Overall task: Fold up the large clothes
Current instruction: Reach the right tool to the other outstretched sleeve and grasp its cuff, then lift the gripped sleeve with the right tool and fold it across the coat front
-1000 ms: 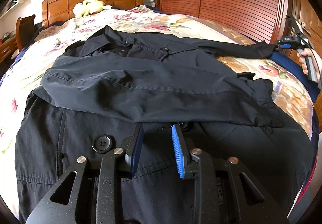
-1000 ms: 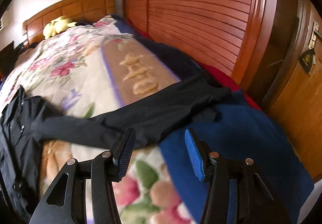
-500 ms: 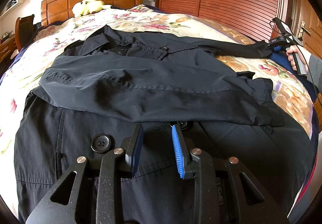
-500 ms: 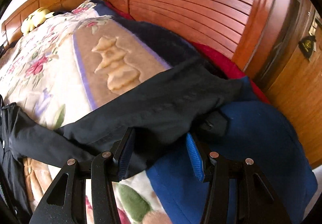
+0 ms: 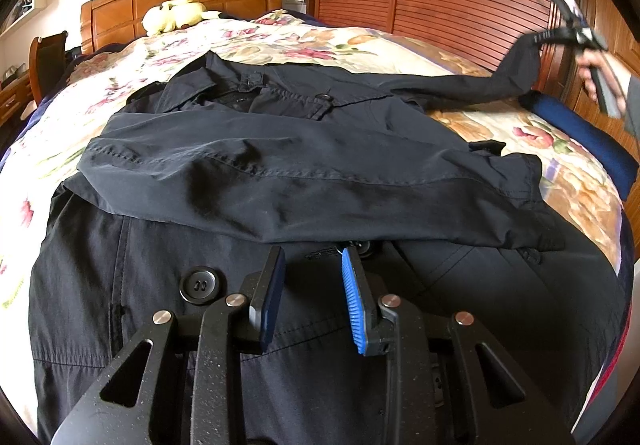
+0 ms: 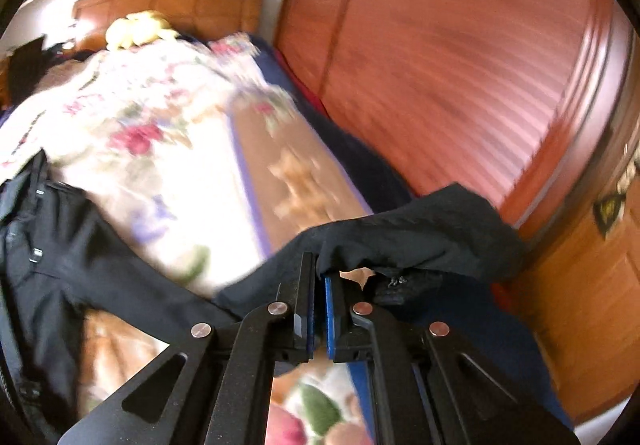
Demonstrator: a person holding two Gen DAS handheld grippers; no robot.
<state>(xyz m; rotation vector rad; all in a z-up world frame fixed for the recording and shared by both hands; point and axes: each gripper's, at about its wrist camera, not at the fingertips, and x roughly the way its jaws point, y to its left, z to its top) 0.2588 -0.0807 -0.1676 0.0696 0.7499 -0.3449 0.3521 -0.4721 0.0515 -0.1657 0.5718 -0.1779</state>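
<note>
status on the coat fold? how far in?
Early. Done: one sleeve already lies folded across the black coat spread on the bed. In hand: the right hand-held gripper is shut on the other sleeve's cuff, lifted off the bed. The left hand-held gripper hovers open over the coat front. Left: lay that sleeve across, then fold the body.

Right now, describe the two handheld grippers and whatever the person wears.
Both the left gripper and the right gripper have black speckled frames with triangular cut-outs, silver rivets and ribbed blue pads. A grey sleeve shows at the right hand.
</note>
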